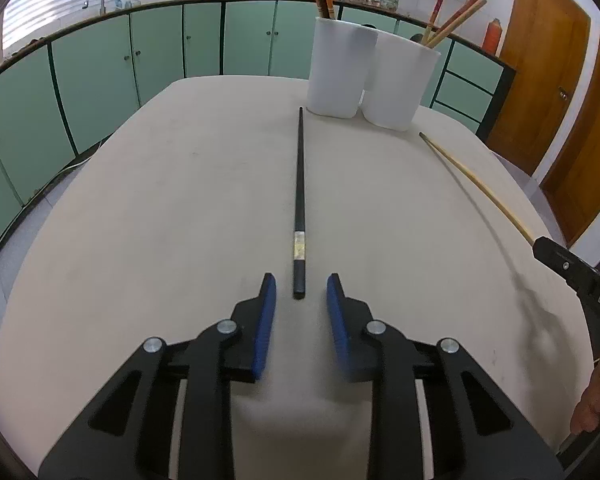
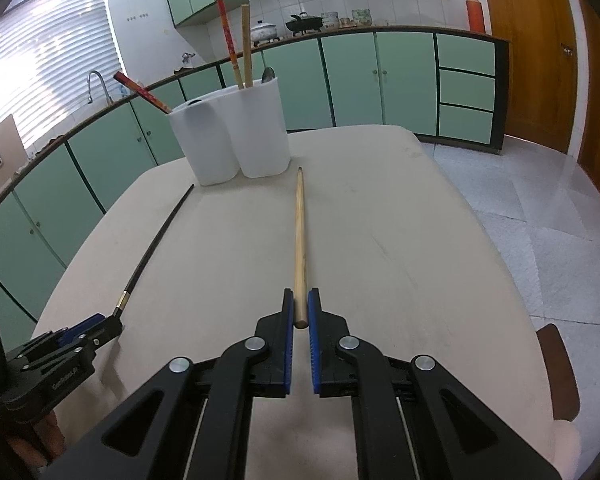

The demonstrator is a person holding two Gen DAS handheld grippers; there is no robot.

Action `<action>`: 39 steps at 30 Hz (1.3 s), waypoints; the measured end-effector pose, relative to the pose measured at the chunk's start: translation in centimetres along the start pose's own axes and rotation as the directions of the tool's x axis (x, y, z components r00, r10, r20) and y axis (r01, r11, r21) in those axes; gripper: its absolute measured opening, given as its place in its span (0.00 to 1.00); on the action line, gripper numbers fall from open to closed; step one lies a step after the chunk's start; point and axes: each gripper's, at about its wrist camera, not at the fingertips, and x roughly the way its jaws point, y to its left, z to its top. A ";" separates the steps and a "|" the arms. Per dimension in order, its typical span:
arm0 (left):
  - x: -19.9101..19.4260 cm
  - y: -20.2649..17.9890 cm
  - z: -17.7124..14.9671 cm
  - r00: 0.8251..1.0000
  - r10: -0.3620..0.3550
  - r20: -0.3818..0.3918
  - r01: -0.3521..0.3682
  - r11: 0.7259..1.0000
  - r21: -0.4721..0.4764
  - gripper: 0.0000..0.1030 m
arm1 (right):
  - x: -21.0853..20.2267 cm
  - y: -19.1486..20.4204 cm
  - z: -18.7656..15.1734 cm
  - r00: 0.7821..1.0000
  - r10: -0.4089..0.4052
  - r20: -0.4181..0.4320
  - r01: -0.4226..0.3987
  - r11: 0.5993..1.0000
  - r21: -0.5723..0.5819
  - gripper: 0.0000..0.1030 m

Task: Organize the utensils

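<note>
My right gripper has its jaws clamped on the butt of the wooden chopstick, while my left gripper straddles the black chopstick with jaws apart, both chopsticks lying mid-bench aimed at the white holder, presumably for sorting.

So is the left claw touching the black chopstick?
Apart. The left wrist view shows the left claw with table visible between each blue pad and the black chopstick.

The beige table bears a white holder and black chopstick.
</note>
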 end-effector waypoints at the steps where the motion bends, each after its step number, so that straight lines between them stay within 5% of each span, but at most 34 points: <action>1: 0.1 -0.1 0.1 1.000 0.000 -0.002 0.000 1.000 0.004 0.18 | 0.0 0.0 0.0 1.000 0.002 -0.001 -0.002 1.000 0.001 0.07; 4: 0.4 -0.3 0.4 1.000 0.002 -0.008 -0.002 1.000 0.004 0.06 | 0.1 0.0 0.2 1.000 0.003 -0.004 -0.003 1.000 0.001 0.07; 11: -0.3 -0.4 1.0 1.000 0.002 0.018 -0.002 1.000 -0.001 0.06 | -0.1 0.1 0.9 1.000 -0.010 0.011 0.010 1.000 -0.015 0.07; 19: -3.9 -0.5 2.9 0.990 0.023 0.137 -0.027 0.999 0.028 0.06 | -1.1 0.6 2.1 0.998 -0.029 0.050 0.032 0.998 -0.053 0.07; 39: -12.4 -2.2 12.4 0.919 -0.082 0.387 0.071 0.997 0.043 0.05 | -7.7 1.5 12.7 0.972 0.089 0.218 -0.072 0.994 -0.083 0.07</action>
